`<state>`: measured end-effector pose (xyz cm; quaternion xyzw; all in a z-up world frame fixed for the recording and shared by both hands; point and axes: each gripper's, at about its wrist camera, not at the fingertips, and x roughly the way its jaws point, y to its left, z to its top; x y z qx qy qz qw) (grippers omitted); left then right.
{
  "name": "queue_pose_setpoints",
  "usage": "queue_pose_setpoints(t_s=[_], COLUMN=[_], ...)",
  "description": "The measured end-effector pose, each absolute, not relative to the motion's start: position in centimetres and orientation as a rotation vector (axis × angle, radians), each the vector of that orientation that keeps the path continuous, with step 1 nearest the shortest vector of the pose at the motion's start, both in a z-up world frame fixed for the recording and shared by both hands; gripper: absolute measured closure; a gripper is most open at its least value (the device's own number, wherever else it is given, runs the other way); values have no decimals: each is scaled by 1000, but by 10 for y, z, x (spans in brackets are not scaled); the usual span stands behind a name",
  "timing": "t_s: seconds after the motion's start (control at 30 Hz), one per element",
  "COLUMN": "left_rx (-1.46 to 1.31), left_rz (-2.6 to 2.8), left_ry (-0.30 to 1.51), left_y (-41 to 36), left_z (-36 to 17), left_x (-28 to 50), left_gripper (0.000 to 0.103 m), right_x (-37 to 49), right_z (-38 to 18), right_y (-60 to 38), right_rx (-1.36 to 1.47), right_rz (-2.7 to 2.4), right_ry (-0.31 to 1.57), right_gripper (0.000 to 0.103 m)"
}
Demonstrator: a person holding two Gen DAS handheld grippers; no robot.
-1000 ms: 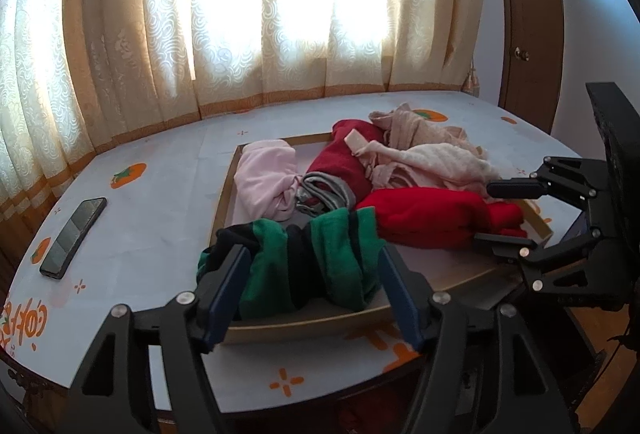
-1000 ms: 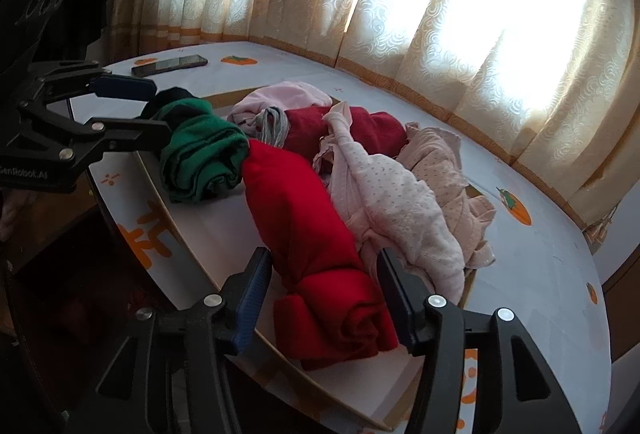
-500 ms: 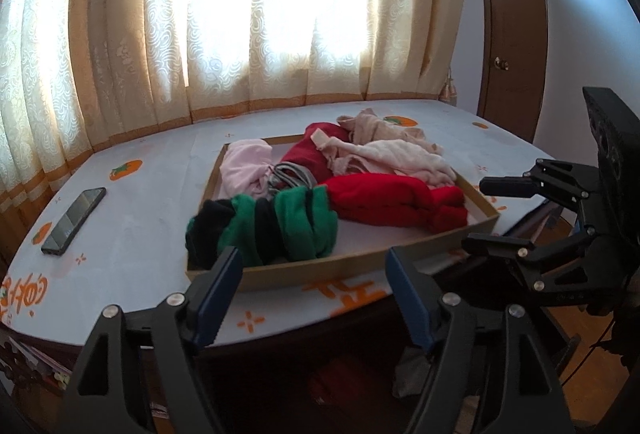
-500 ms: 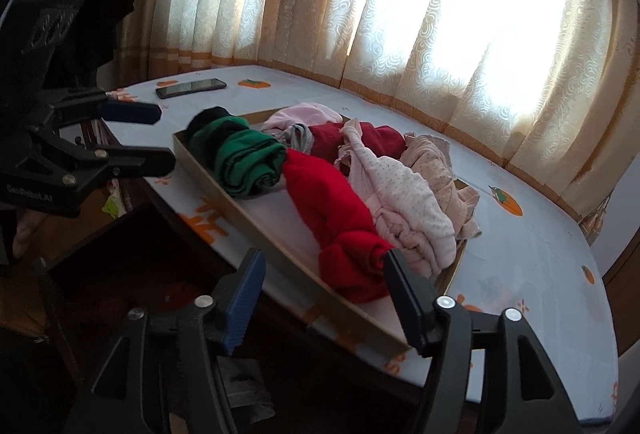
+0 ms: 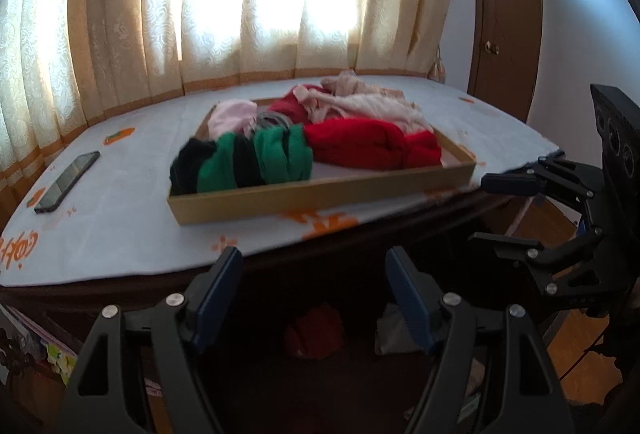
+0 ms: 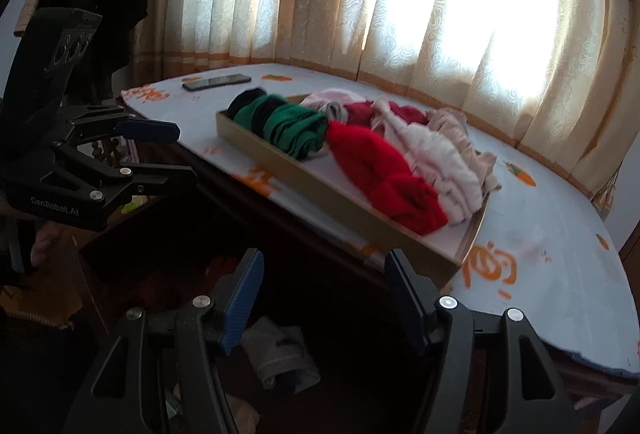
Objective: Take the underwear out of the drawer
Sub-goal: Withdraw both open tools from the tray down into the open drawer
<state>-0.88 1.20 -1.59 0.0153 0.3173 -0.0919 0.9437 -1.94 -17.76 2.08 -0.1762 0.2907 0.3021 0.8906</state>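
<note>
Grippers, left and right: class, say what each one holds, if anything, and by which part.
Nothing is held. The left gripper and right gripper are both open and empty, short of the tray of clothes.

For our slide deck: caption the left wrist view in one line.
Open left gripper hangs before the table; the tray of clothes sits untouched on top.

Left hand-held gripper (image 5: pixel 314 294) and right hand-held gripper (image 6: pixel 324 296) gape empty, side by side.

Sunlit cream curtains (image 5: pixel 248 5), brown wooden door (image 5: pixel 504 17), cloth-covered table (image 5: pixel 120 234).
</note>
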Motion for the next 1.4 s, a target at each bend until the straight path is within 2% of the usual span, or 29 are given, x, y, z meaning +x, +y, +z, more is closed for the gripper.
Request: queue_pose_setpoints(t_s=[0.63,1.4], left_rx=[5,23], left_rz=[-139,-117], left_ry=[797,919], left_y=[18,24], left_z=[-71,-105], left_x=[-22,-23], left_gripper=[28,27], right_x=[-24,-17], right_z=[-23,-57], right_y=[-180,-151], right_rx=[-310,-453], right_rz=[653,686], right_ry=[701,771], right_gripper=[38,38])
